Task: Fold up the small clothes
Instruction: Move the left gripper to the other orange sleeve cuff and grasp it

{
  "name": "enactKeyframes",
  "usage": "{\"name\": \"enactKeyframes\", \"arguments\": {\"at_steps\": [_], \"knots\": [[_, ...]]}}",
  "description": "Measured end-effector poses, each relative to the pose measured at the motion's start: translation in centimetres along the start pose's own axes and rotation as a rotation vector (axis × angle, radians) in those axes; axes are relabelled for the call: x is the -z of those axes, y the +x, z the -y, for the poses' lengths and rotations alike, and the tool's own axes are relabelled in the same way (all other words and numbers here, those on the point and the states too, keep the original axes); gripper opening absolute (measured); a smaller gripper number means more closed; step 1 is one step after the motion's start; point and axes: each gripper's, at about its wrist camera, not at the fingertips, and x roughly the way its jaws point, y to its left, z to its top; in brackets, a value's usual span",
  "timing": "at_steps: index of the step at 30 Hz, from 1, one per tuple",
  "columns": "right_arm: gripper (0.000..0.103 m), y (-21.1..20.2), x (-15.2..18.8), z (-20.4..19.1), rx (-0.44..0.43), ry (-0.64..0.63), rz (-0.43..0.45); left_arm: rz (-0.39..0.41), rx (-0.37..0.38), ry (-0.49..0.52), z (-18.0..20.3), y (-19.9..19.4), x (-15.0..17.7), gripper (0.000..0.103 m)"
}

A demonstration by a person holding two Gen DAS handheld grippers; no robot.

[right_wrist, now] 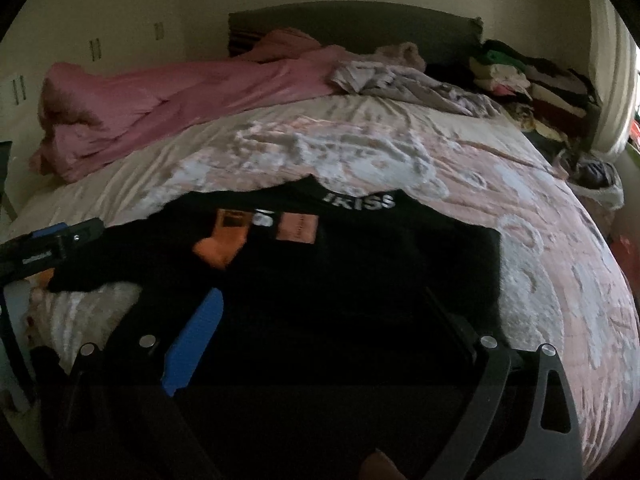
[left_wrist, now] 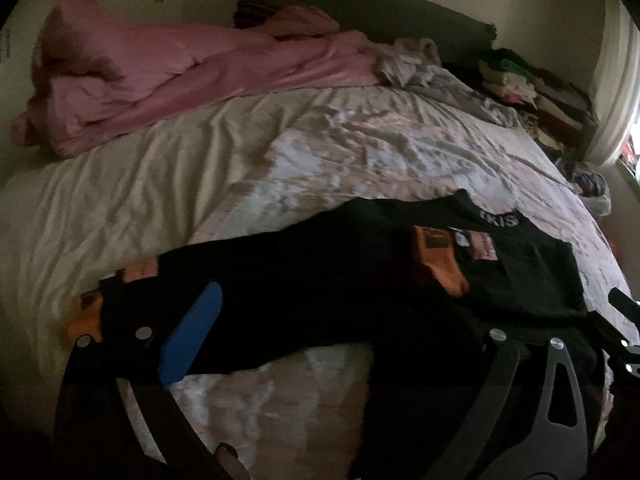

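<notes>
Black garment lies spread flat on bed, white lettering at waistband, orange patches showing. Left hand-held gripper jaws spread wide, nothing pinched. Right hand-held gripper likewise spread, empty (pink blanket heaped near headboard).

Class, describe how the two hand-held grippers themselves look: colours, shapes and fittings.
Left hand-held gripper: black curved linkage arms with round silver rivets and a cut-out; one finger carries a blue pad. Right hand-held gripper: the same build, black arms, silver rivets, blue pad.
</notes>
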Motion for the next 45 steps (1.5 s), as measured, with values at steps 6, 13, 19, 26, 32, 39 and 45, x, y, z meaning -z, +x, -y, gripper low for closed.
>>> {"name": "enactKeyframes", "arguments": {"at_steps": [6,13,19,26,32,39,45], "knots": [[0.095,-0.2,-0.8,-3.0,-0.049,-0.044,0.012,0.016,-0.054,-0.041,-3.1,-1.0,0.1,0.093],[0.096,0.2,-1.6,-6.4,-0.105,-0.077,0.015,0.026,-0.119,-0.091,-6.6,-1.6,0.4,0.093],[0.097,1.2,-2.5,-9.2,-0.153,-0.111,0.012,0.027,-0.181,-0.132,-9.6,-1.8,0.9,0.093],[0.097,2.4,-3.2,-12.0,-0.19,-0.134,-0.003,0.0,-0.241,-0.171,-12.6,-1.2,1.7,0.093],[0.097,3.5,-3.4,-14.0,-0.197,-0.173,-0.018,-0.043,-0.264,-0.215,-14.8,-0.1,2.5,0.093],[0.097,4.5,-2.7,-15.5,-0.205,-0.205,-0.039,-0.081,-0.283,-0.257,-16.8,0.9,3.3,0.093],[0.098,5.3,-2.0,-16.1,-0.193,-0.221,-0.05,-0.115,-0.296,-0.278,-17.8,2.2,3.9,0.093]]}}
